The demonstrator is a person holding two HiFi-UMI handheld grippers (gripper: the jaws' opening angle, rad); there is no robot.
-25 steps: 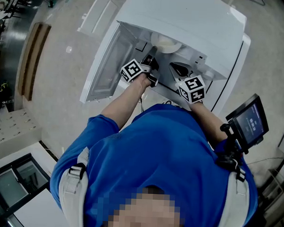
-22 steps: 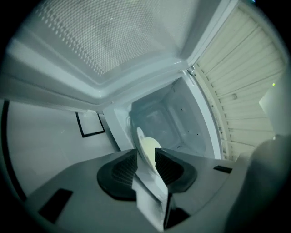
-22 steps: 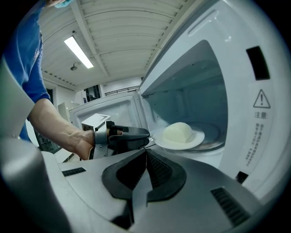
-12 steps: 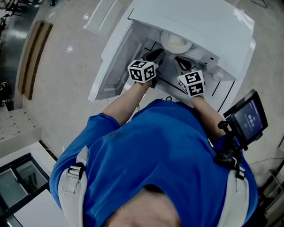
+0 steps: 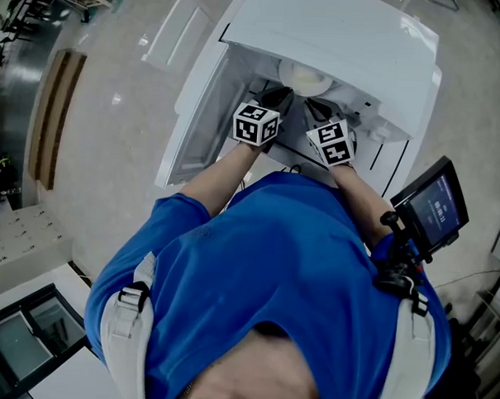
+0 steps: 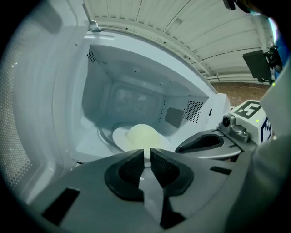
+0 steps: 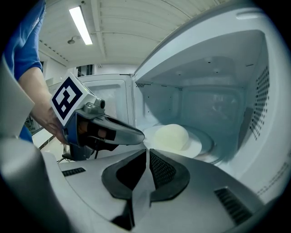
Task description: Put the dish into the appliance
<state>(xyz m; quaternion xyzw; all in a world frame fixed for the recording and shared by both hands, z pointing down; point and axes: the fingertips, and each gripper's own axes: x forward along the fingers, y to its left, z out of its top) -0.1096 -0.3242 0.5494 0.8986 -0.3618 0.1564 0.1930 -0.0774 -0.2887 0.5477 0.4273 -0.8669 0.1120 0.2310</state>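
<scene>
The dish, a white plate (image 6: 119, 137) carrying a pale dome of food (image 6: 142, 134), sits on the turntable inside the open white microwave (image 5: 340, 33). From above it shows as a pale round (image 5: 303, 75) in the opening. Both grippers hover at the mouth of the oven, just short of the plate. My left gripper (image 6: 147, 157) has just been closing; its pads now stand almost together with nothing between them. My right gripper (image 7: 148, 158) is shut and empty too, to the right of the left one (image 7: 136, 135). The dome (image 7: 172, 135) lies straight ahead of it.
The microwave door (image 5: 196, 118) hangs wide open to the left. Perforated vents (image 7: 260, 102) line the right inner wall. A small screen on a mount (image 5: 436, 211) stands at the right of the person's blue-shirted body.
The left gripper has rolled, so its marker cube shows another face, and it has shifted right. The right gripper has drawn in closer beside it. The dish stays inside the oven.
</scene>
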